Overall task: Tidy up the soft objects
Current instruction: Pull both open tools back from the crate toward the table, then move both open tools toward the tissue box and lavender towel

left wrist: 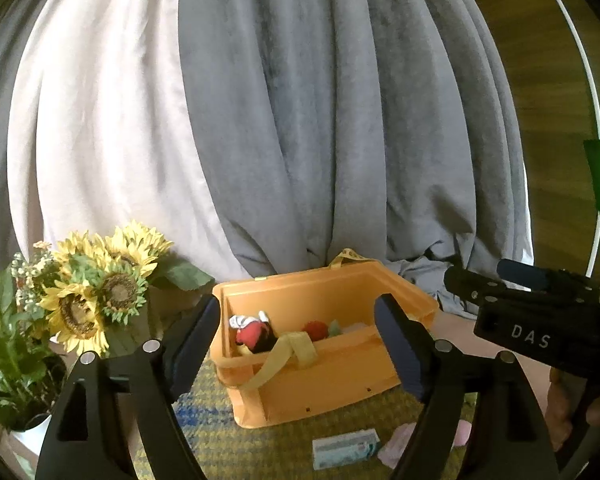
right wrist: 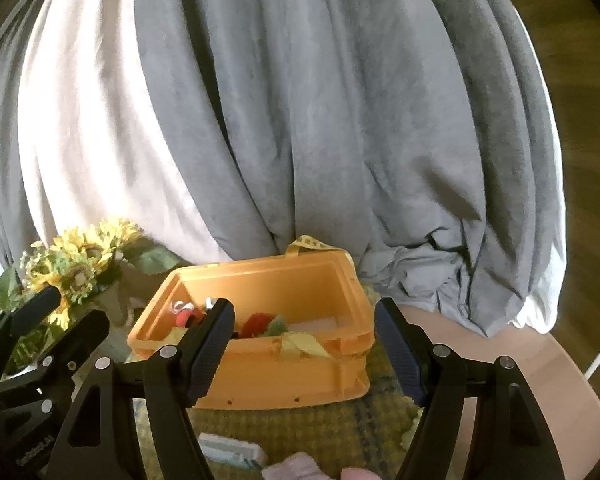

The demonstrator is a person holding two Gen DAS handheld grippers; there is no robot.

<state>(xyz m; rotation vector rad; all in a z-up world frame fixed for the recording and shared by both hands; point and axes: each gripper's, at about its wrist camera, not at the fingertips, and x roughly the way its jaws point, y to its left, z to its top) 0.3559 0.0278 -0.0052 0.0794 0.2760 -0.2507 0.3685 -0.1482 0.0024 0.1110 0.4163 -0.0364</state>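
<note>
Left gripper [left wrist: 298, 344] — standing spread wide in the lower middle of its own view, nothing between the dark pads, nothing touched. Framing the orange bin [left wrist: 324, 392] in the gap, the left finger [left wrist: 194, 350] overlapping the bin's left wall in the picture, the right finger [left wrist: 400, 346] overlapping its right end; whether either is actually touching it cannot be told.

Right gripper [right wrist: 304, 350] — likewise gaping wide in the lower centre of the right wrist view, holding nothing, the orange bin [right wrist: 284, 384] showing between the fingers. Also showing at the right edge of the left wrist view as a black body marked "DAS".

Sitting inside the bin, toward its left end: a red and black soft toy [left wrist: 254, 336] with a bit of white above it; toward the middle, a red pom-like ball [left wrist: 315, 329] and a greenish soft thing [left wrist: 334, 328] beside it. Yellow strap [left wrist: 288, 354] draping over the near wall.

Lying on the checked mat [left wrist: 228, 440] in the lower part of the frame, in front of the bin: a pale blue-white packet [left wrist: 346, 448] and, just right of it, a pink soft piece [left wrist: 398, 444].

Sunflowers [left wrist: 96, 292] filling the lower left, left of the bin; grey and white curtains [left wrist: 300, 120] hanging behind, across the upper frame.
</note>
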